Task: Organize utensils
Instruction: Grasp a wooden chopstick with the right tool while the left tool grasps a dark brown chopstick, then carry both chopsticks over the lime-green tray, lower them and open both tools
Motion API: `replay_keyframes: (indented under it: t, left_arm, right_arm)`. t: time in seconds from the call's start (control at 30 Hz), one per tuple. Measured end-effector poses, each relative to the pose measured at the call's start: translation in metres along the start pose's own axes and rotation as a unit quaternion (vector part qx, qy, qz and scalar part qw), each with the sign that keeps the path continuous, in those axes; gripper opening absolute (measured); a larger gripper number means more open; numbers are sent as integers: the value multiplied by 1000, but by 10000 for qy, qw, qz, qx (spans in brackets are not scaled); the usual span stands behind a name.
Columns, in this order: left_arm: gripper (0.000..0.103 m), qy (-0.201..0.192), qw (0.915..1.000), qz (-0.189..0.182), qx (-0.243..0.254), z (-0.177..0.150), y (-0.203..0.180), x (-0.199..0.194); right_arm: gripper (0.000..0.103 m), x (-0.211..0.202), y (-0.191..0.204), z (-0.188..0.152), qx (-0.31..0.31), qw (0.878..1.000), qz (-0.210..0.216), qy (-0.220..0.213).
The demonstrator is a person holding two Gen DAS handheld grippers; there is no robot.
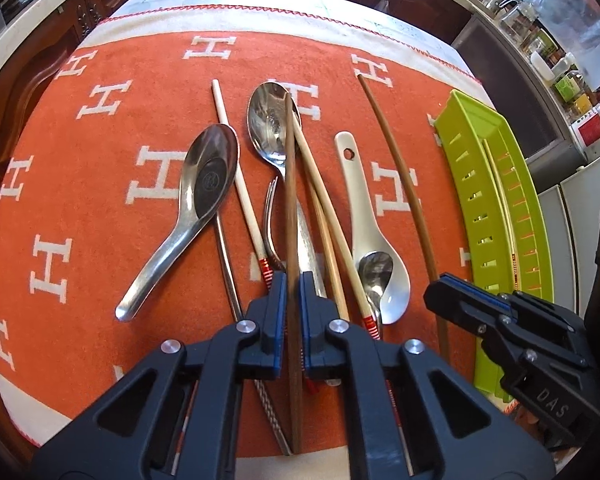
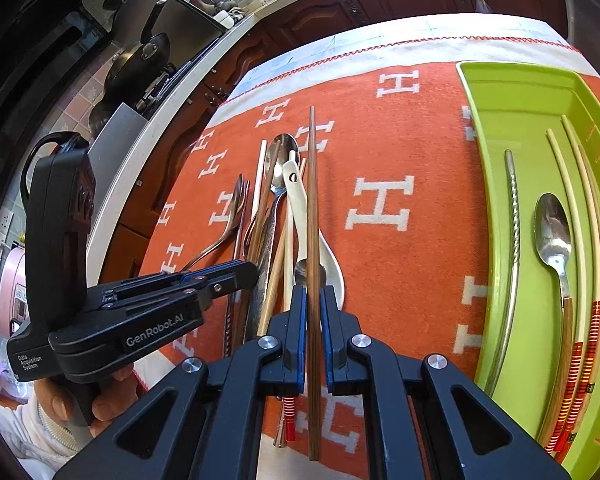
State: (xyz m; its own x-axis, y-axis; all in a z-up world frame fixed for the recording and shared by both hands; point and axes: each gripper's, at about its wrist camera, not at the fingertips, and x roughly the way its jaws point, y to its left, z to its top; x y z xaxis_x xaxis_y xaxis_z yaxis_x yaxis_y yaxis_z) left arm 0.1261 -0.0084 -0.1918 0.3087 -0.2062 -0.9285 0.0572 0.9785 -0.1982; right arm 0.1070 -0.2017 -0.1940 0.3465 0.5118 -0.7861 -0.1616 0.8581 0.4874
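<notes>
- On the left of the orange cloth (image 1: pixel 80 168) covering the worktop, a steel soup spoon (image 1: pixel 188 208) lies well apart from the green tray, untouched.
- Just to its right is the jumbled pile: a pale chopstick with red bands (image 1: pixel 236 176), a fork (image 1: pixel 272 220), a steel tablespoon (image 1: pixel 274 120), two tan chopsticks (image 1: pixel 320 200) and a white ceramic spoon (image 1: pixel 364 216) with a small steel spoon resting in its bowl.
- The left gripper (image 1: pixel 293 292) is closed on a dark wooden chopstick (image 1: pixel 290 184) that crosses over the tablespoon's bowl; whether it is clear of the pile I cannot tell.
- The right gripper (image 2: pixel 313 304) is clamped on a second dark wooden chopstick (image 2: pixel 313 200), which shows in the left view as a long curved brown stick right of the ceramic spoon.
- The step in hand looks like gathering the dark pair, one stick per gripper.
- At far right, the green tray (image 2: pixel 496 92) already holds a twisted steel chopstick (image 2: pixel 512 240), a teaspoon (image 2: pixel 554 232) and banded pale chopsticks (image 2: pixel 580 240).
- The next move likely calls for carrying both sticks right and laying them lengthwise on the tray's bare floor, without snagging the pile.
</notes>
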Motion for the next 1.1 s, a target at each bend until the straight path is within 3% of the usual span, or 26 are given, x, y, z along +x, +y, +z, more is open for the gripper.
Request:
replay_keyframes:
  t: [0.3,0.47,0.8,1.1]
  left_arm:
    - [4,-143,9997,-216,-46,-3,0,-26]
    - [4,-260,9987,-428,130,1,-18,-50]
    - [4,-273,9885,-1229,834,30,-125,-72]
    - [4,147,9877,-1316,833,37,-195,-31]
  right_arm:
    - [6,-16,-4,-1,107,9998,25,-177]
    - [6,-41,-7,-5,203,9991,3,-385]
    - [6,-114,-33,-16,570,9919,-526,-1007]
    - [6,-150,-82,-23,788,9832,-1269,-1051]
